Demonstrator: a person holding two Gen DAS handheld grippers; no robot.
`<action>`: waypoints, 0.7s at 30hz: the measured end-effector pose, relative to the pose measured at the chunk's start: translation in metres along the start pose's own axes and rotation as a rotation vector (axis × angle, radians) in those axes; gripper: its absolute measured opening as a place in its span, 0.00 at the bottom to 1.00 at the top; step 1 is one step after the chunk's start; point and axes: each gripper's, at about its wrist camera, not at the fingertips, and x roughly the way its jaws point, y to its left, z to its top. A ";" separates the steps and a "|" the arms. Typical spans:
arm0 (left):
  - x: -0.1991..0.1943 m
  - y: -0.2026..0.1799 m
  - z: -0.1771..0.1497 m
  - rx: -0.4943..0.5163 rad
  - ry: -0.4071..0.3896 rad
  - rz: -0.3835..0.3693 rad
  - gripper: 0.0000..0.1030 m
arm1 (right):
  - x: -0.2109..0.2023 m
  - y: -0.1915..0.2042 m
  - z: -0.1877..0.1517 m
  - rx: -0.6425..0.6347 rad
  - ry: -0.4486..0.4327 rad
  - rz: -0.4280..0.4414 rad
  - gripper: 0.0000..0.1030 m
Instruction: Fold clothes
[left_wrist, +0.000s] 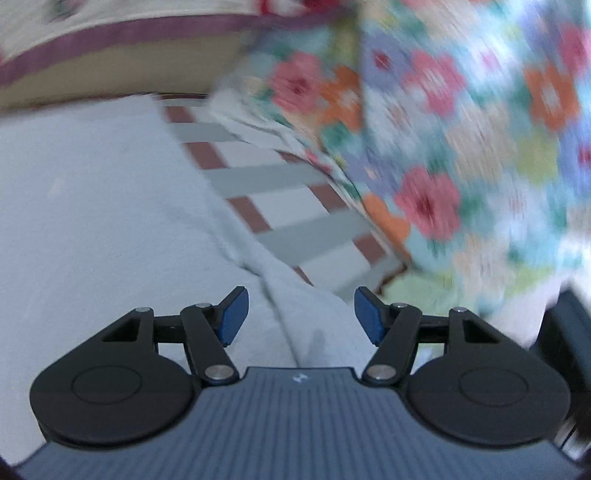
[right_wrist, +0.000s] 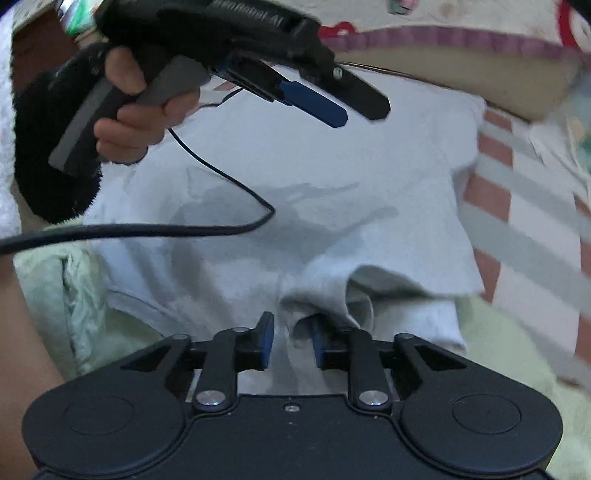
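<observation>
Both fingers of the right gripper (right_wrist: 291, 341) are sitting a little apart, their blue pads on either side of a bunched fold of the pale grey garment (right_wrist: 303, 177), whose near edge is rising in a loose hump just ahead of the fingertips; whether the pads are actually squeezing the cloth cannot be told. Beyond the fingers the garment is lying spread flat, reaching away toward a cream edge with a purple band (right_wrist: 443, 38). Beneath it, beside and behind the right finger, a light green cloth (right_wrist: 509, 347) is showing, and further right a sheet with brick-red and grey stripes (right_wrist: 524, 206).

Far ahead and to the left of those fingers, a person's hand (right_wrist: 129, 110) in a fuzzy black sleeve (right_wrist: 44, 158) is gripping the handle of the left gripper (right_wrist: 332, 107), which is hanging above the garment with nothing between its blue pads. A black cable (right_wrist: 207, 162) is trailing from it across the cloth.

In the left wrist view, the left gripper's (left_wrist: 301, 314) fingers are standing wide apart and empty, with the pale grey garment (left_wrist: 96, 206) lying under and ahead of them, mostly to the left. Ahead and right of the fingers the striped sheet (left_wrist: 266, 177) is showing, and past it a blurred floral fabric (left_wrist: 461, 147) is filling the right side.
</observation>
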 end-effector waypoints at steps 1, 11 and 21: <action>0.008 -0.013 0.002 0.055 0.034 -0.008 0.61 | -0.004 -0.004 -0.003 0.027 -0.008 0.012 0.32; 0.051 -0.066 0.009 0.215 0.198 -0.054 0.62 | -0.014 -0.019 -0.014 0.219 -0.073 0.054 0.35; 0.026 -0.063 -0.017 0.127 0.242 -0.116 0.67 | -0.072 -0.004 -0.023 0.184 -0.139 -0.119 0.39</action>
